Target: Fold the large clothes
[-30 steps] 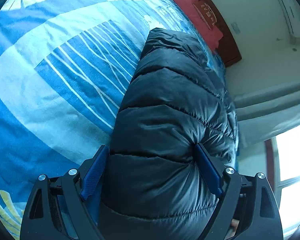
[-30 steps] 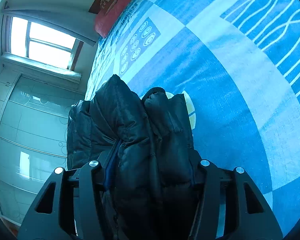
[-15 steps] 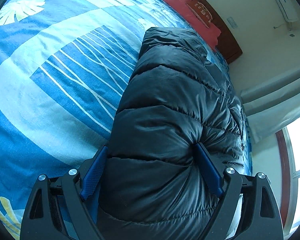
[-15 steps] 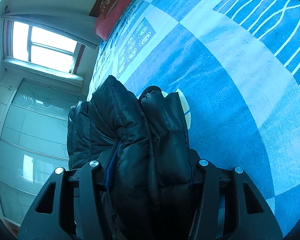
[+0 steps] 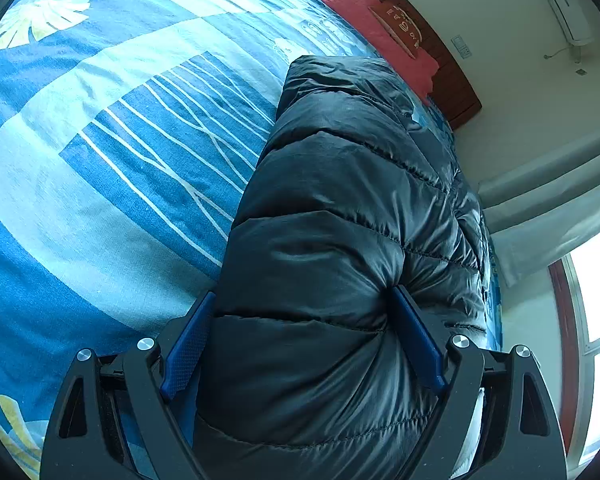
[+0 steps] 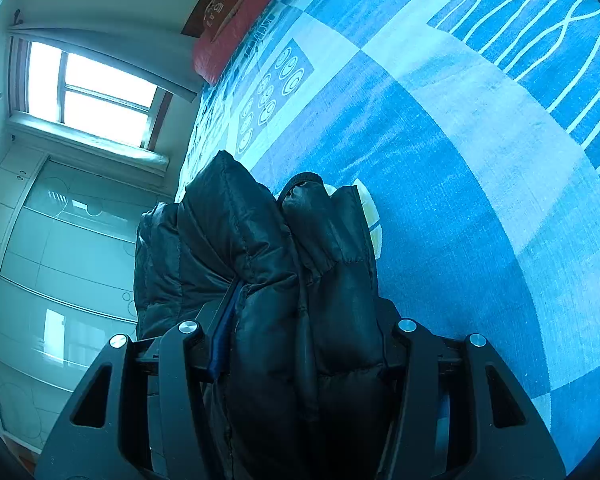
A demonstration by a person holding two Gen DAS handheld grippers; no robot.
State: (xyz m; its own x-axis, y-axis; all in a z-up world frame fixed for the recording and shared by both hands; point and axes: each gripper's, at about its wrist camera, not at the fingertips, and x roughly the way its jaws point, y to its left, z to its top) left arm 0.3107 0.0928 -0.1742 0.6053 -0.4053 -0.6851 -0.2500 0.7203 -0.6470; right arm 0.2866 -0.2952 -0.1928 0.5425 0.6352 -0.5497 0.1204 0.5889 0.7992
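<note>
Left claw (image 5: 300, 332) clamping puffer jacket (image 5: 340, 200), right claw (image 6: 304, 328) gripping it, blue bedspread (image 5: 120, 140)

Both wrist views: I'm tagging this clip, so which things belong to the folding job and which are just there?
Job:
- black quilted puffer jacket
- left gripper, shut on it
- right gripper, shut on it
- blue patterned bedspread beneath

Just there:
- red pillow
- dark wooden headboard
- bright window
</note>
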